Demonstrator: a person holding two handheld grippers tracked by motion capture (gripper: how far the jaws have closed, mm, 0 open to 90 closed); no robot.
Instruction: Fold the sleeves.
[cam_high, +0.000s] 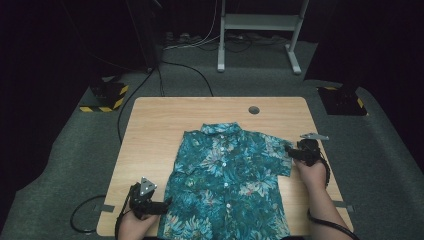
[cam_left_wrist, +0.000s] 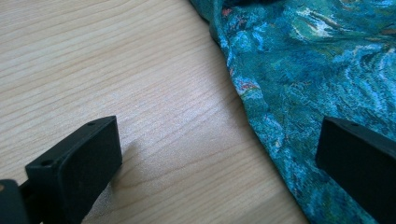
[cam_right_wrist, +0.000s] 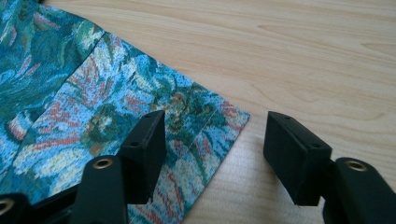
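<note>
- We hold the left gripper (cam_high: 159, 206) at the lower left of the high view, at the side edge of the shirt (cam_high: 227, 182); in the left gripper view its jaws stand wide apart, one over bare wood, the other over the cloth, pinching nothing.
- Our right gripper (cam_right_wrist: 212, 154) sits at the sleeve (cam_right_wrist: 140, 116) corner. Its jaws are half spread, one over the print, the other over wood, with the sleeve's hem between them; the pads do not press on it.
- The shirt lies flat, buttoned front up, collar toward the top of the frame, filling the middle and lower part of the table (cam_high: 150, 125); its hem reaches the near edge.
- Bare wood is open along the upper strip and down the left side of the high view; to the right of the sleeve the strip is narrower.
</note>
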